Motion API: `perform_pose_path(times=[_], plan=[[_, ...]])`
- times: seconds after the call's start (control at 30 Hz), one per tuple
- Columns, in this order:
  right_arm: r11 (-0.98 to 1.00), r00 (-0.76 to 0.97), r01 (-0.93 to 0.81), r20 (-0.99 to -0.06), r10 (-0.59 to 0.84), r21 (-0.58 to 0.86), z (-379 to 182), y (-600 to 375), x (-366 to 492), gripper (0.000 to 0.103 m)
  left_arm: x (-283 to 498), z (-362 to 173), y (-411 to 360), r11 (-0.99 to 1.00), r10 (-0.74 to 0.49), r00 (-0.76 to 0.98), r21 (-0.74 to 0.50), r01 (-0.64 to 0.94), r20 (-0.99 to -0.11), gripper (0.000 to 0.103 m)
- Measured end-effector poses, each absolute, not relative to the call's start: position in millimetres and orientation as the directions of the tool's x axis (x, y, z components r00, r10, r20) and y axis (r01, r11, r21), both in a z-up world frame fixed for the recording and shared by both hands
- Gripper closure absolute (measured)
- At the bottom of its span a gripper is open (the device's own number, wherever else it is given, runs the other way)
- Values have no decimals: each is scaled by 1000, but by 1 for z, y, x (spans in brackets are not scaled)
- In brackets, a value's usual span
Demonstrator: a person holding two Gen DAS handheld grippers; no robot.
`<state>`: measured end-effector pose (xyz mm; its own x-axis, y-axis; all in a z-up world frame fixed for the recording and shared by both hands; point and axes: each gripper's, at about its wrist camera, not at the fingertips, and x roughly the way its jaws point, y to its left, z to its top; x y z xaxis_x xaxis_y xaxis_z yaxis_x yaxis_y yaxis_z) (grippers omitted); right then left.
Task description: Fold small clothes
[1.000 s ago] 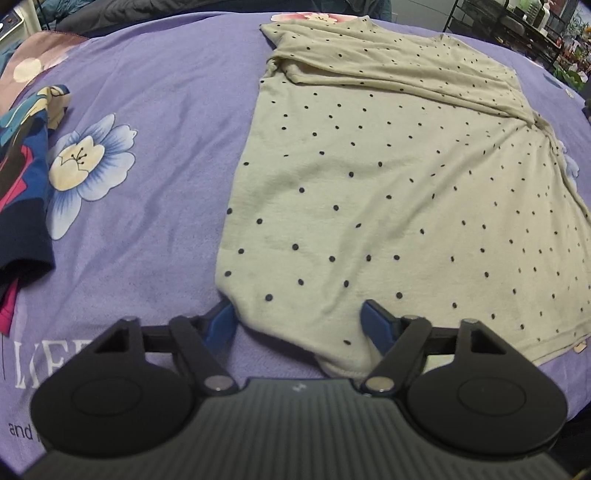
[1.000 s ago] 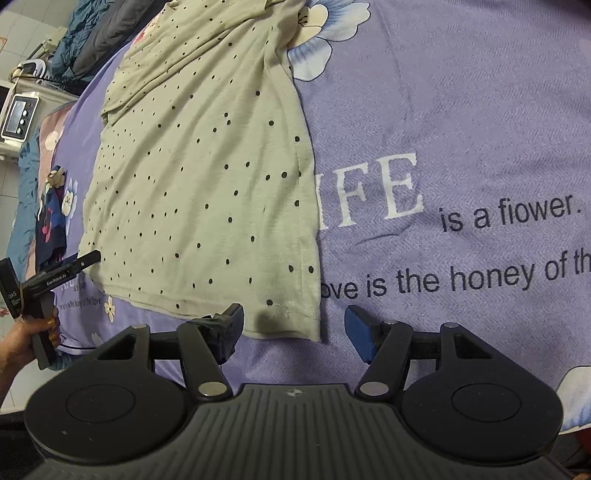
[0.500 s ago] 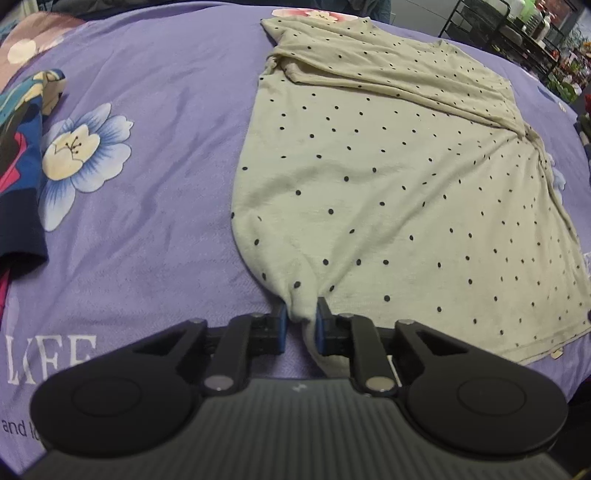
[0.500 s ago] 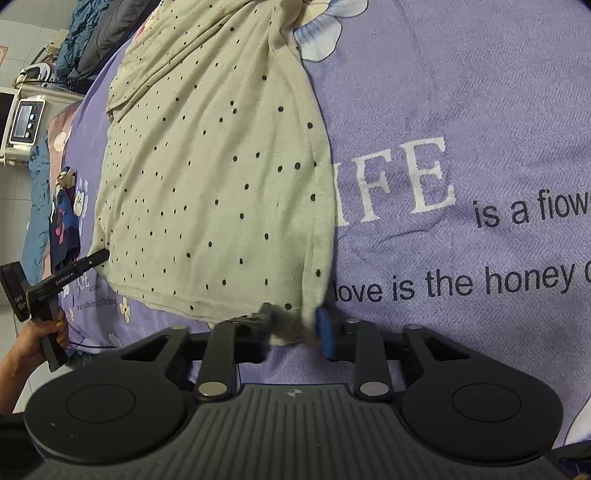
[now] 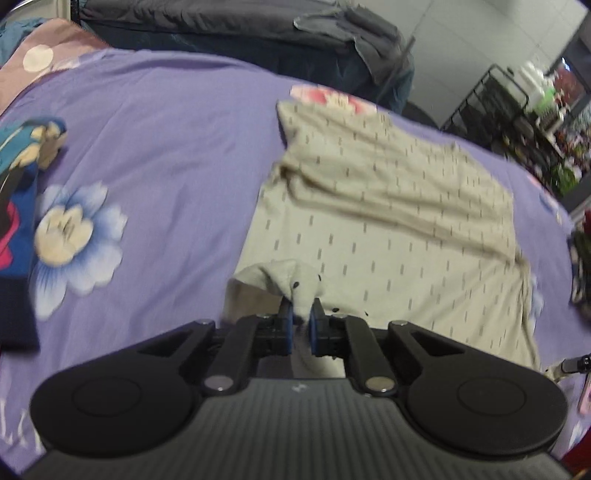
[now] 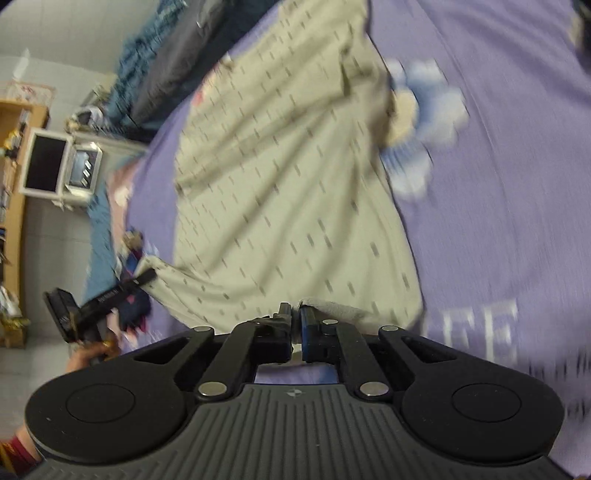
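Note:
A beige black-dotted shirt (image 5: pixel 388 229) lies on a purple bedsheet (image 5: pixel 166 147). My left gripper (image 5: pixel 300 314) is shut on the shirt's near left hem corner and holds it lifted, folded back over the cloth. My right gripper (image 6: pixel 295 314) is shut on the near right hem corner of the shirt (image 6: pixel 280 177), also raised off the sheet. The left gripper (image 6: pixel 146 275) shows at the left of the right wrist view, holding its corner. Both views are motion-blurred.
A dark blue patterned garment (image 5: pixel 14 206) lies at the sheet's left edge. Dark bedding (image 5: pixel 258 33) is piled at the far side. A black rack (image 5: pixel 517 107) stands at the far right. A small appliance (image 6: pixel 59 166) sits beside the bed.
Both grippers closed on the hem corners, then lifted them and carried them forward over the shirt toward its far end.

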<state>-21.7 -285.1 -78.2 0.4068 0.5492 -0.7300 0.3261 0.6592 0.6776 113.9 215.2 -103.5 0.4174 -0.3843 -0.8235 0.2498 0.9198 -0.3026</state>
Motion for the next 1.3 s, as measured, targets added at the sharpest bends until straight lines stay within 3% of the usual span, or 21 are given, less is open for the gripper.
perform_pose_path(times=[0.27, 0.6, 0.77, 0.8, 0.83, 0.87, 1.03, 1.13, 1.23, 1.3], plan=[[589, 608, 326, -641, 469, 740, -74, -340, 85, 94, 239, -101, 156, 931, -363, 465, -287, 227, -807, 95], [603, 687, 452, -688, 234, 657, -90, -404, 185, 95, 365, -134, 96, 958, -285, 410, -266, 103, -867, 94], [593, 674, 510, -718, 174, 623, -108, -418, 213, 94, 391, -143, 96, 978, -204, 423, -201, 51, -883, 80], [592, 669, 522, -725, 161, 614, -109, -422, 216, 93, 395, -143, 98, 984, -172, 426, -173, 35, -888, 63], [587, 657, 543, -740, 148, 600, -112, -425, 219, 85, 400, -143, 100, 989, -142, 423, -148, 18, -895, 47], [579, 644, 569, -754, 128, 584, -115, -427, 220, 77, 403, -142, 103, 992, -119, 431, -129, 6, -895, 45], [597, 674, 569, -736, 56, 566, -103, -427, 203, 60, 402, -124, 130, 997, -23, 508, -56, -51, -861, 44], [706, 655, 476, -747, 113, 524, -96, -409, 190, 59, 385, -117, 136, 993, -117, 530, -95, 68, -840, 46], [787, 617, 398, -772, 152, 472, -93, -387, 165, 56, 353, -116, 118, 952, -189, 520, -26, 305, -833, 49], [803, 596, 368, -782, 184, 469, -96, -377, 146, 56, 331, -122, 100, 896, -225, 480, 13, 445, -848, 57]])
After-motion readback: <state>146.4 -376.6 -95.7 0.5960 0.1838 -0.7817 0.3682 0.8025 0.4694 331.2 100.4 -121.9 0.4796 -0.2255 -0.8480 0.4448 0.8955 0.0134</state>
